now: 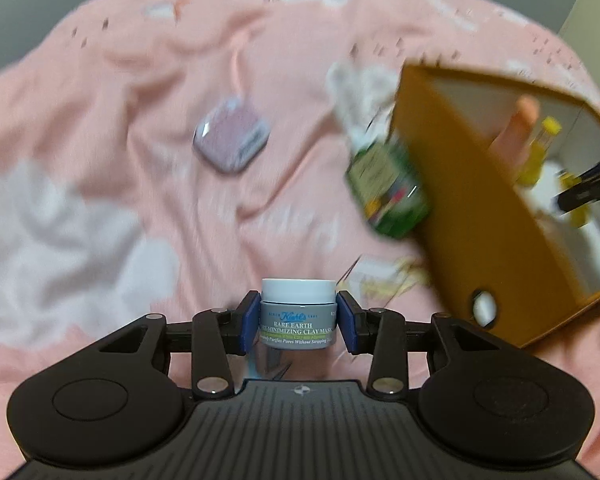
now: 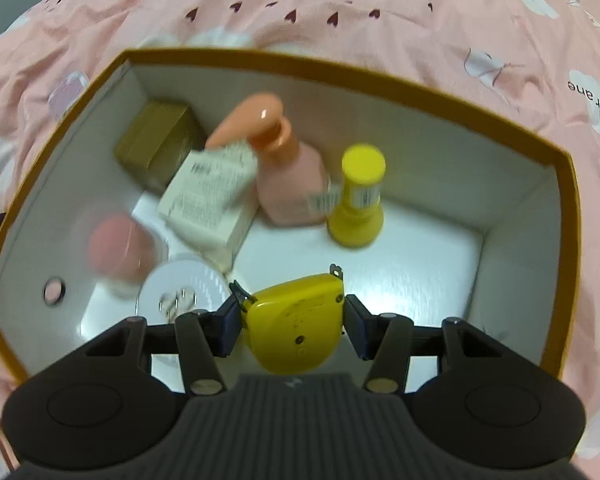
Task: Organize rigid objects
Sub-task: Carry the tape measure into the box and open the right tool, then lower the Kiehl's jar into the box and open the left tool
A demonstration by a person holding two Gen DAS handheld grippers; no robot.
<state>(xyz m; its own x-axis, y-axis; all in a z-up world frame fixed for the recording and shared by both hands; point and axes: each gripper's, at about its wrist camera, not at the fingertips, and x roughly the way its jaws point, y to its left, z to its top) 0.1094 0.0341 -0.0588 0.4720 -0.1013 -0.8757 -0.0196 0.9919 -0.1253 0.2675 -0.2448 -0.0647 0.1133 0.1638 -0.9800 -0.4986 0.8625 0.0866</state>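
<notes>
My left gripper (image 1: 298, 320) is shut on a small grey clay-mask jar (image 1: 297, 314) with a white lid. Both blue pads press its sides, and it hangs above the pink bedsheet (image 1: 140, 80). My right gripper (image 2: 294, 320) is shut on a yellow tape measure (image 2: 296, 322) and points down into the orange box (image 2: 340, 68) over its white floor. The same orange box (image 1: 460, 200) stands to the right in the left wrist view, with a dark part of the other gripper reaching into it.
Inside the box stand a pink pump bottle (image 2: 288, 176), a yellow bottle (image 2: 358, 200), a white carton (image 2: 210, 204), a gold carton (image 2: 156, 148), a pink-lidded jar (image 2: 118, 252) and a white disc (image 2: 180, 284). On the sheet lie a green bottle (image 1: 388, 184) and a lilac compact (image 1: 230, 140).
</notes>
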